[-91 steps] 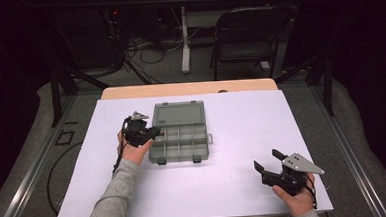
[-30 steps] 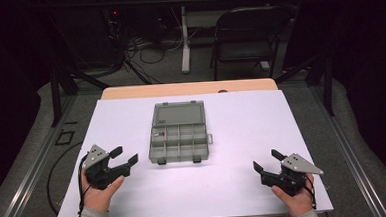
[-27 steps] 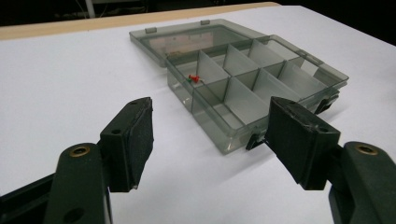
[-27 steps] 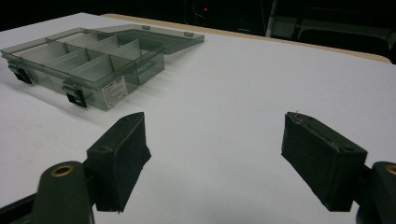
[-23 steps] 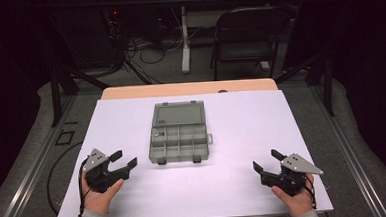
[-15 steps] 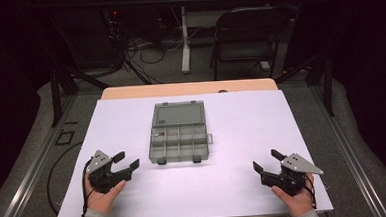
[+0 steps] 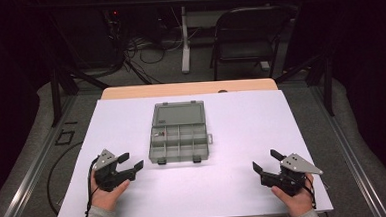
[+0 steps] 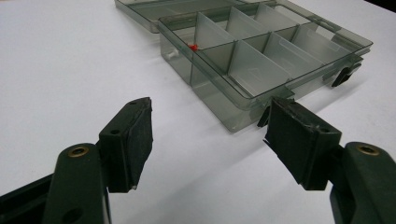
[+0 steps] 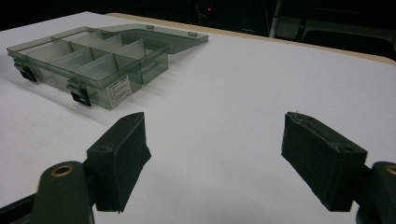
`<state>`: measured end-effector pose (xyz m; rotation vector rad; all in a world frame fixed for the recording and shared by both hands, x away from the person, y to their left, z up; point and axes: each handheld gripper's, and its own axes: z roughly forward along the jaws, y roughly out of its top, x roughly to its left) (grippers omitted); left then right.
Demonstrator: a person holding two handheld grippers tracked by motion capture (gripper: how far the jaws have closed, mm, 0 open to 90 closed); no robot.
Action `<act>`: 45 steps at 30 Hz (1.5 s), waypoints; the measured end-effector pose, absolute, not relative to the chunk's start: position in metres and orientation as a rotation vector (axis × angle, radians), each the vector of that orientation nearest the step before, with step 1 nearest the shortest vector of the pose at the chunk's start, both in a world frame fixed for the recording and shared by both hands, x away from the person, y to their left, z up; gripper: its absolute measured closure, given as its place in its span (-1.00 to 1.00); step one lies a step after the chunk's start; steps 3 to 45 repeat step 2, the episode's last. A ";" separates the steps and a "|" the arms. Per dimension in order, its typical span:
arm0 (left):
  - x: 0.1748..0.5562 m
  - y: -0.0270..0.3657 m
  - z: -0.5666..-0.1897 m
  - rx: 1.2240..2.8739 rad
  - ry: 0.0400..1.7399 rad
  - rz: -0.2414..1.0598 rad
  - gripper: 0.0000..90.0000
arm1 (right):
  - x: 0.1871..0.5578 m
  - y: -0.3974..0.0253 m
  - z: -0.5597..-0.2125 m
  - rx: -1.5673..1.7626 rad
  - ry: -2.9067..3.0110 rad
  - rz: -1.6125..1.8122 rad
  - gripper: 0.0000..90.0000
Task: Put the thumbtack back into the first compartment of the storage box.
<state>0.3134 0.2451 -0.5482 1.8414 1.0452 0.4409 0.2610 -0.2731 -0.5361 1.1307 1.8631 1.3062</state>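
Observation:
A smoky clear compartment box [image 7: 178, 138] lies open in the middle of the white table [image 7: 241, 121], its lid [image 7: 178, 114] flat behind it. A small red and white item [image 7: 157, 135] sits in its back left compartment, also seen as a red speck [image 8: 192, 46]. My left gripper [image 7: 130, 161] rests open near the front left, apart from the box [image 8: 261, 56], empty. At the front right my right gripper [image 7: 265, 162] is open and empty, with the box [image 9: 88, 58] far off to its left.
A wooden table edge [image 7: 190, 87] shows behind the white surface. Beyond it stand a dark chair [image 7: 247, 35], a table leg and floor cables [image 7: 143, 51]. Two black latches [image 7: 177, 160] hang on the box's front wall.
My left gripper has left the box's left side and drawn back to the front left of the table, then edged slightly right. The right gripper has stayed put.

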 end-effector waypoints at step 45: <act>0.314 0.245 -0.548 1.838 1.046 0.440 -0.30 | 0.261 -0.273 -0.536 1.131 1.864 1.306 -0.52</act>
